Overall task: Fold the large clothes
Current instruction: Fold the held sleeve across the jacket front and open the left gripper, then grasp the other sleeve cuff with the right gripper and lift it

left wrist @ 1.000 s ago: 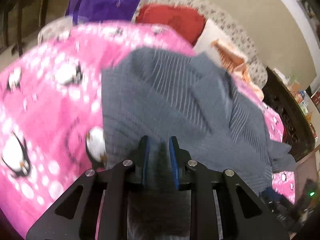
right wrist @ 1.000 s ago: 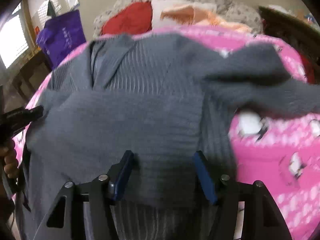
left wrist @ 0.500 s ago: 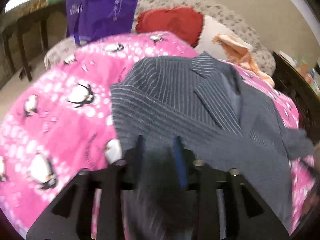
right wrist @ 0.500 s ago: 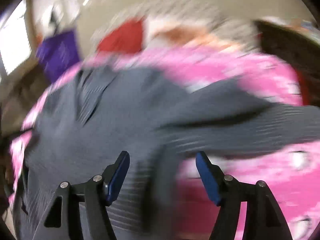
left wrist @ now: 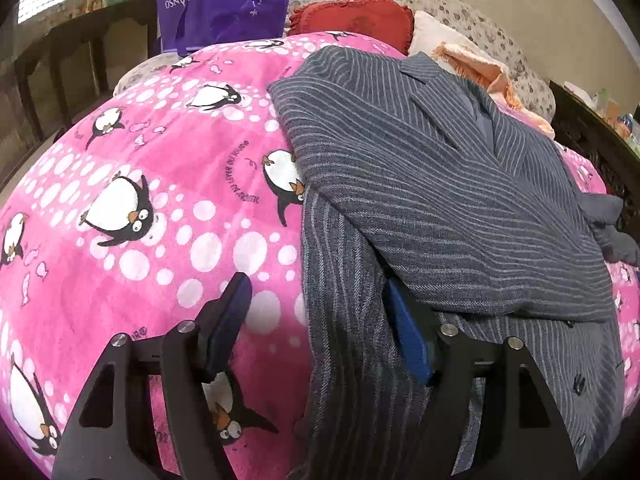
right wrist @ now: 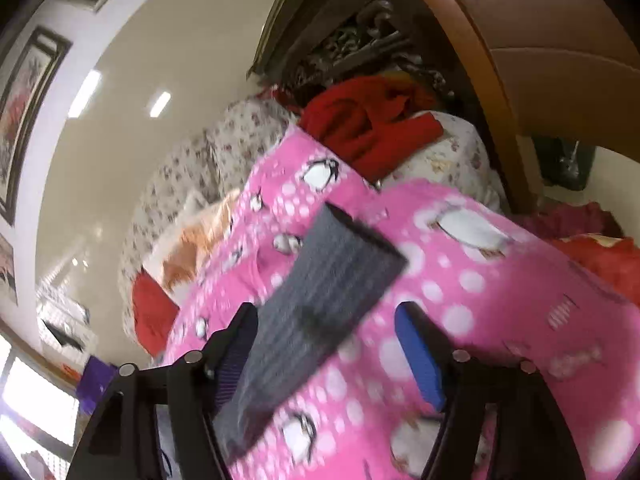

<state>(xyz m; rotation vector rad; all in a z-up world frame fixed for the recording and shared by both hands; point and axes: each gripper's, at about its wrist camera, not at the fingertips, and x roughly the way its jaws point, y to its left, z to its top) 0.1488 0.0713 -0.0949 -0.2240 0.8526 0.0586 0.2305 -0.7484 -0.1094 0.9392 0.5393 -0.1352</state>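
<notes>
Jacket: I've got the grey pinstriped jacket (left wrist: 440,184) lying on the pink penguin quilt (left wrist: 140,200), one side already folded over its body, lapel toward the red cushion (left wrist: 352,20).
Left gripper: my left gripper (left wrist: 316,328) is spread wide, holding nothing; the jacket's near edge runs between the jaws, and the far blue pad sits tucked under the folded flap.
Right gripper: my right gripper (right wrist: 324,356) is released too, jaws apart, the sleeve (right wrist: 316,304) stretched loose between them and out over the quilt. This view is blurred, so I can't say if a pad touches the cloth.
Step in hand: my read is the sleeve comes next, folded across the jacket's body.
Doing it well: I'd pinch near the cuff, lift only enough to clear, and lay it flat so the first fold isn't dragged.
Edges: beyond the sleeve's cuff the quilt ends by a heap of red clothes (right wrist: 368,128) and a dark carved headboard (right wrist: 360,44).
Open room: plenty of bare quilt left of the jacket, toward the purple bag (left wrist: 224,0).
</notes>
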